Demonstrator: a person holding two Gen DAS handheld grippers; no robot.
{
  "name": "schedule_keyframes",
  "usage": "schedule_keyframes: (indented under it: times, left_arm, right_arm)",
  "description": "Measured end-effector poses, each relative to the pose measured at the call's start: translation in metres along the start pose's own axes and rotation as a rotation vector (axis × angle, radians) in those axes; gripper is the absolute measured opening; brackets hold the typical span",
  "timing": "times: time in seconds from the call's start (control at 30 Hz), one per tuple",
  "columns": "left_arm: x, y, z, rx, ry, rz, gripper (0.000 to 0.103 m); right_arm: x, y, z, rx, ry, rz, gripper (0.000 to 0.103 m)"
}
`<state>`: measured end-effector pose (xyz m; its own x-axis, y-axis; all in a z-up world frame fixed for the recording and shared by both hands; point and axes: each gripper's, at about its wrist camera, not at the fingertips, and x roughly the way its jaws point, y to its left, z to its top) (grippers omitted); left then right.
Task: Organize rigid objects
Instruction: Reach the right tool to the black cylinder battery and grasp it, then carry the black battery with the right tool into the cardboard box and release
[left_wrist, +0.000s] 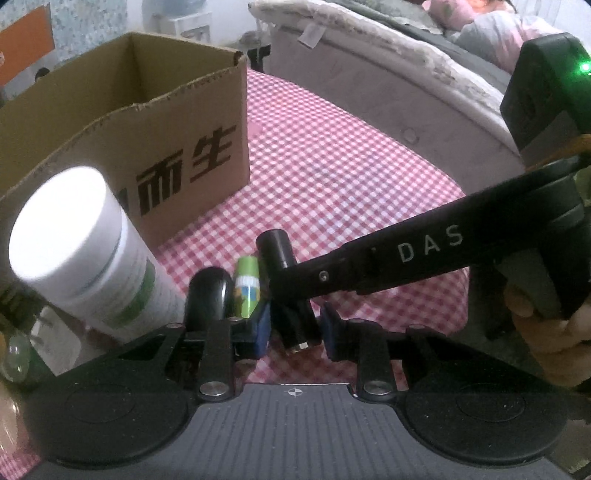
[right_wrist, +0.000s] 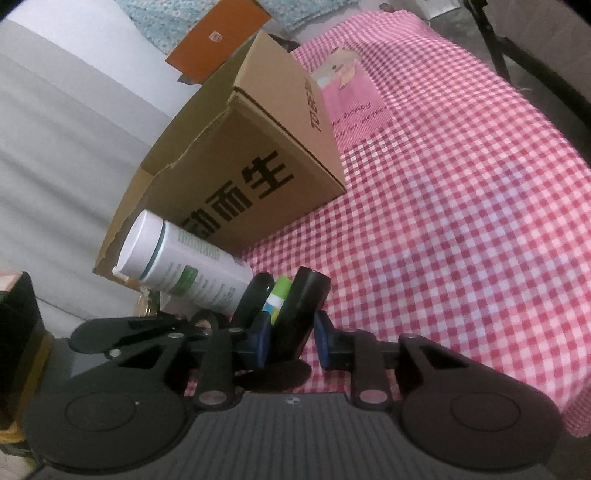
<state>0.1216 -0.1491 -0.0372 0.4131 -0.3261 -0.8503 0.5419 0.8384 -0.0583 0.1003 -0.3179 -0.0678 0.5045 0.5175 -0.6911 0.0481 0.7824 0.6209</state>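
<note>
A black cylinder (left_wrist: 276, 248) stands tilted on the red-checked cloth (left_wrist: 351, 177). Its lower end (left_wrist: 297, 326) lies between the blue pads (left_wrist: 259, 328) of my left gripper (left_wrist: 295, 328), with a thin gap on each side. My right gripper (right_wrist: 291, 338) is shut on the same black cylinder (right_wrist: 303, 306); its arm (left_wrist: 424, 247) crosses the left wrist view from the right. Left of the cylinder are a small green tube (left_wrist: 246, 284), a rounded black object (left_wrist: 208, 295) and a leaning white bottle (left_wrist: 74, 240). The tube (right_wrist: 279, 295) and bottle (right_wrist: 184, 266) also show in the right wrist view.
An open cardboard box (left_wrist: 155, 122) with black lettering stands behind the bottle, also in the right wrist view (right_wrist: 258, 155). A padded bed edge (left_wrist: 388, 74) runs along the far side. A hand (left_wrist: 554, 332) grips the right tool. An orange box (right_wrist: 218, 37) lies beyond the carton.
</note>
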Motion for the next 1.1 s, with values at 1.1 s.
schedule_keyframes:
  times: [1.1]
  left_arm:
    - [-0.170, 0.040, -0.010, -0.084, -0.484, 0.143, 0.020]
  right_arm:
    - [-0.075, 0.168, 0.011, -0.318, -0.228, 0.075, 0.025]
